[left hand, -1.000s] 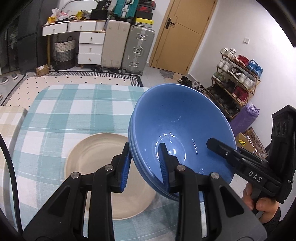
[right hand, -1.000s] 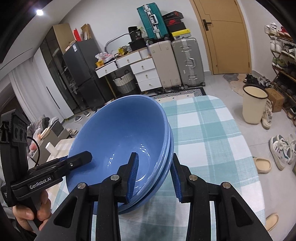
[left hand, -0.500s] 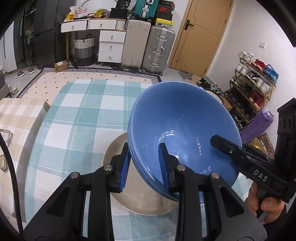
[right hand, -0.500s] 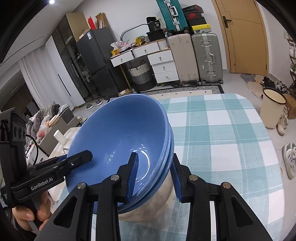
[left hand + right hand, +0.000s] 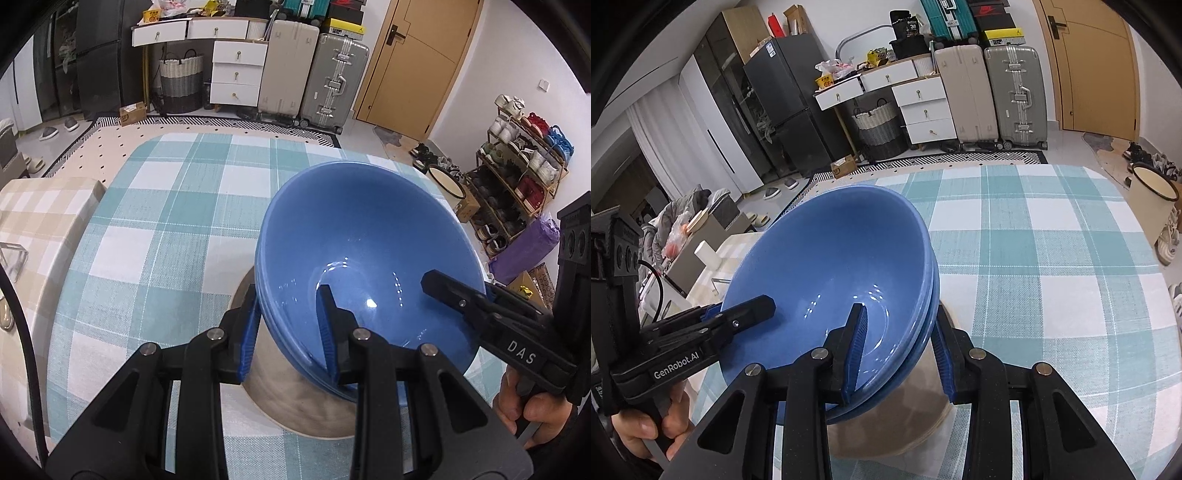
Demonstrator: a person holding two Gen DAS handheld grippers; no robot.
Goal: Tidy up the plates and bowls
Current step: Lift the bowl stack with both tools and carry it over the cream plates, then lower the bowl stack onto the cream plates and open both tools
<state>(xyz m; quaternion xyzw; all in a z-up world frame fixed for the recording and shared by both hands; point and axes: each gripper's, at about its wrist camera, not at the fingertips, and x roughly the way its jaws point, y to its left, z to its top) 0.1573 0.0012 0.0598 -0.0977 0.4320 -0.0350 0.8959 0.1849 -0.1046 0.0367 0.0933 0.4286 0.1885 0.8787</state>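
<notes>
Left claw (image 5: 288,332) clamps blue bowls (image 5: 369,251) rim | right claw (image 5: 899,350) clamps opposite rim

The far half of the round table under its teal-and-white checked cloth (image 5: 177,206) lay bare, open to a reach from the front, the left and the far right. Near the front edge, a stack of deep blue ceramic bowls (image 5: 369,258) filled the space above a beige round plate (image 5: 295,398), with black two-finger grippers clamped on opposite rims. A lower surface in a beige checked cover (image 5: 40,221) crowded the table's left side.
</notes>
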